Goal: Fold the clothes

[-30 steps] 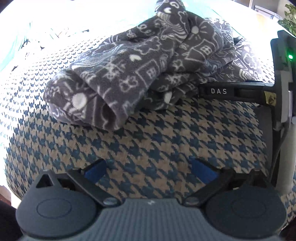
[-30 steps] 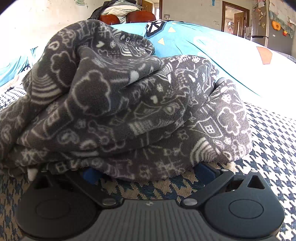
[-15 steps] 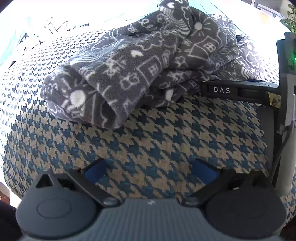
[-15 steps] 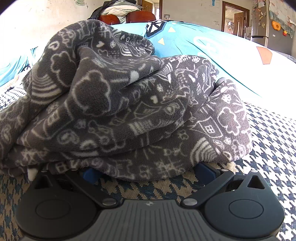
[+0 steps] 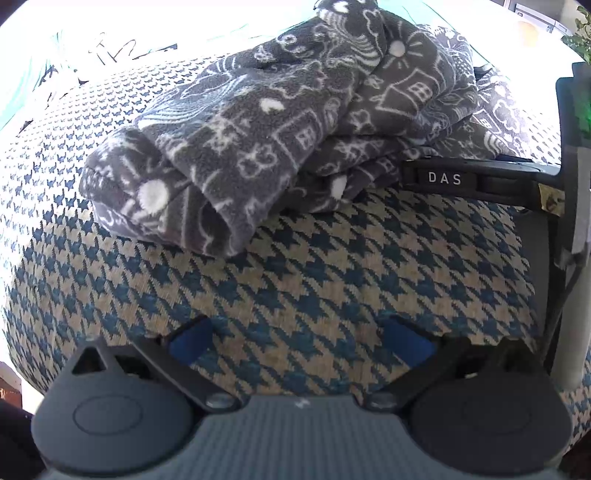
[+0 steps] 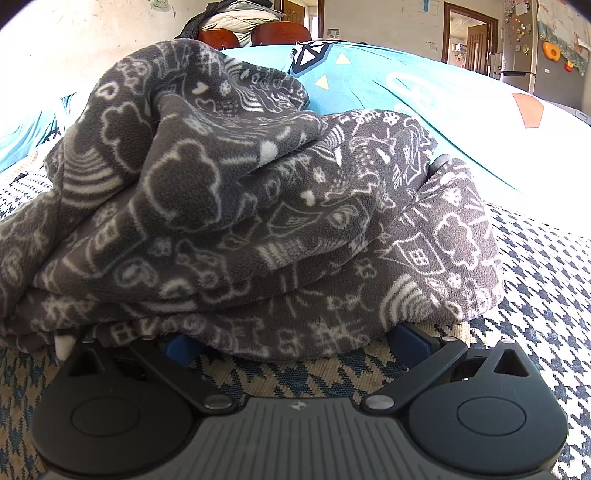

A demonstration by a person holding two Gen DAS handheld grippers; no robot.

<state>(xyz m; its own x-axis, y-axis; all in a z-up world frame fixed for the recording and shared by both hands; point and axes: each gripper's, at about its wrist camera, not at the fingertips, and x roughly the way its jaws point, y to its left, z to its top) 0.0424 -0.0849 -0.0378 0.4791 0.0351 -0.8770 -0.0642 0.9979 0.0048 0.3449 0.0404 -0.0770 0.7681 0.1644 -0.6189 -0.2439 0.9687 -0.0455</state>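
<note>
1. The fleece (image 5: 280, 140) lies bunched and partly folded on the houndstooth cloth (image 5: 332, 280), toward its far edge, with teal bedding (image 6: 369, 85) behind it.
2. My left claw (image 5: 301, 338) hangs over bare cloth near the front edge, fingers apart, holding nothing, well clear of the fleece.
3. My right claw (image 6: 295, 341) sits low at the fleece's near hem, fingers apart with the tips slipped under the fabric; nothing is pinched yet.
4. I judge the step is taking the hem: I should slide deeper, catch every layer, then close, or only the bottom ply will lift.
5. The left should take the loose sleeve end (image 5: 162, 206) so the fold stays square.
6. The thick pile blocks my right view, and the chairs (image 6: 255, 35) and doorway (image 6: 469, 40) stand far off, no hindrance.
</note>
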